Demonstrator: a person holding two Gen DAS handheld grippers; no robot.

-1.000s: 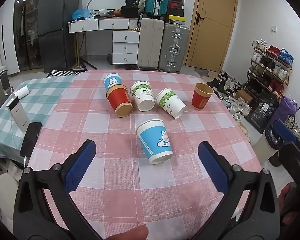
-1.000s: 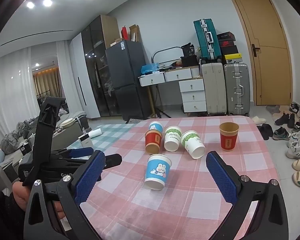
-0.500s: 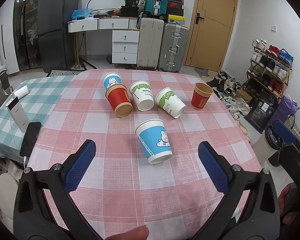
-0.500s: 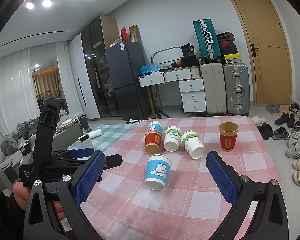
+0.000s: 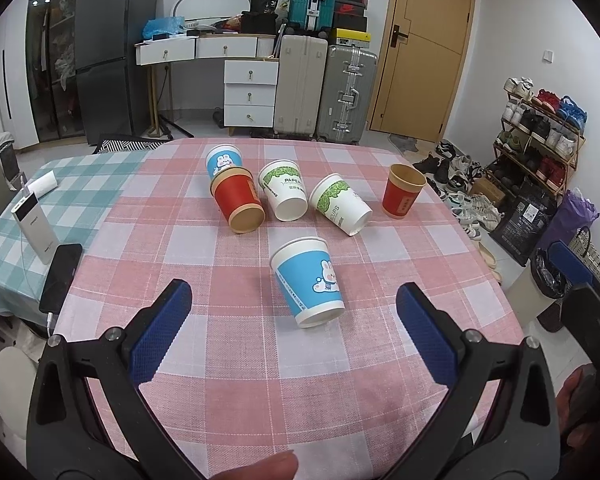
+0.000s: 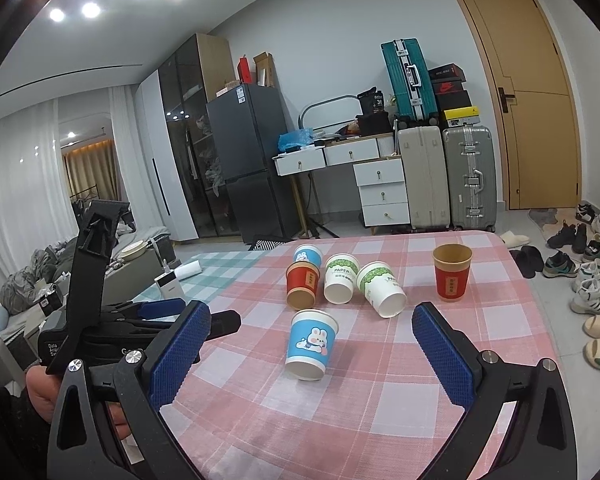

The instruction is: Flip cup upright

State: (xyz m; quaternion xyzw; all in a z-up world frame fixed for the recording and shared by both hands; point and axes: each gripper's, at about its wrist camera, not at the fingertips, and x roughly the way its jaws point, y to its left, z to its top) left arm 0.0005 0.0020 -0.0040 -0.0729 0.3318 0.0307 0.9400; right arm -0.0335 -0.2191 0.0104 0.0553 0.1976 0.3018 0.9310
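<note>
Both grippers [image 5: 290,322] [image 6: 314,346] unchanged, spread, empty, blue cup [image 5: 308,282] seemingly unmoved, upside down

The far blue cup [image 5: 223,162] is half hidden behind the red cup [image 5: 237,205]; print on both white cups is too small to read.

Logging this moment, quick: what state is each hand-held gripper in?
Left hand-held gripper: open, holding nothing.
Right hand-held gripper: open, holding nothing.
</note>
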